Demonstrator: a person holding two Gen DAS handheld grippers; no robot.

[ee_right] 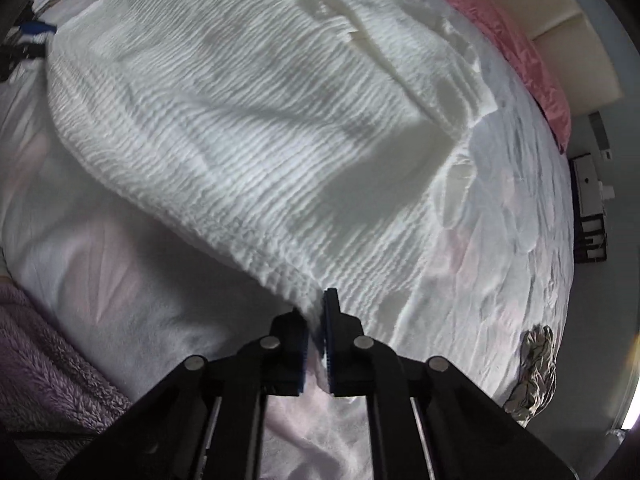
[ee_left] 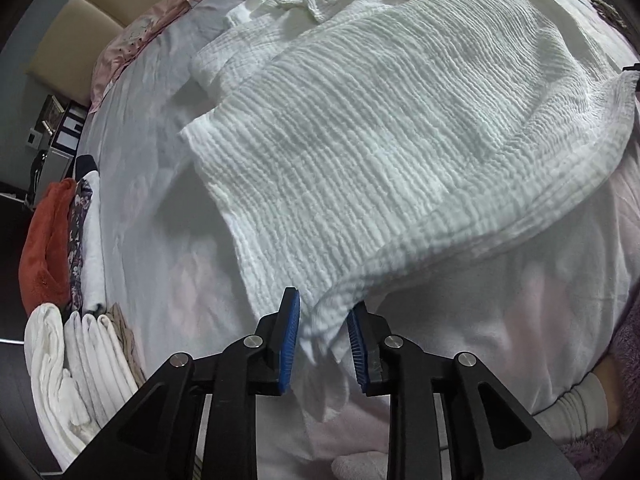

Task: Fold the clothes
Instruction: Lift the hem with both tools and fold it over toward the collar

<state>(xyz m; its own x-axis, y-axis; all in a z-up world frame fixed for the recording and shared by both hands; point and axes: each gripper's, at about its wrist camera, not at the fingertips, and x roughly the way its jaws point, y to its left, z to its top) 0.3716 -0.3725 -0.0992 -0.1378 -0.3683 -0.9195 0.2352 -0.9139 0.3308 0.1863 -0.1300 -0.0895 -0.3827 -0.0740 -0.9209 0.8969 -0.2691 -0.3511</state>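
The bed (ee_left: 152, 208), covered by a pale sheet, fills both views, with a cream headboard (ee_left: 80, 28) and a pink pillow (ee_left: 132, 40) at its far end. Spread across the middle of it lies the white crinkled garment (ee_left: 380, 140), ribbed in fine ridges and doubled over so that one layer rests on another (its near hem lifts off the sheet toward both grippers). Along the bed's edge in the left wrist view sits a row of folded clothes (ee_left: 80, 280): a rust-red piece, a dark flowered one and several white ones. A purple fleece (ee_right: 44, 352) shows at the near edge, and a small crumpled greyish cloth (ee_right: 536, 372) lies apart on the sheet in the right wrist view. The left gripper (ee_left: 323, 344) has its blue pads parted, a corner of the garment hanging loose between them without being pressed. The right gripper (ee_right: 316, 344) is clamped on the garment's hem, the fabric pinched tight between its pads
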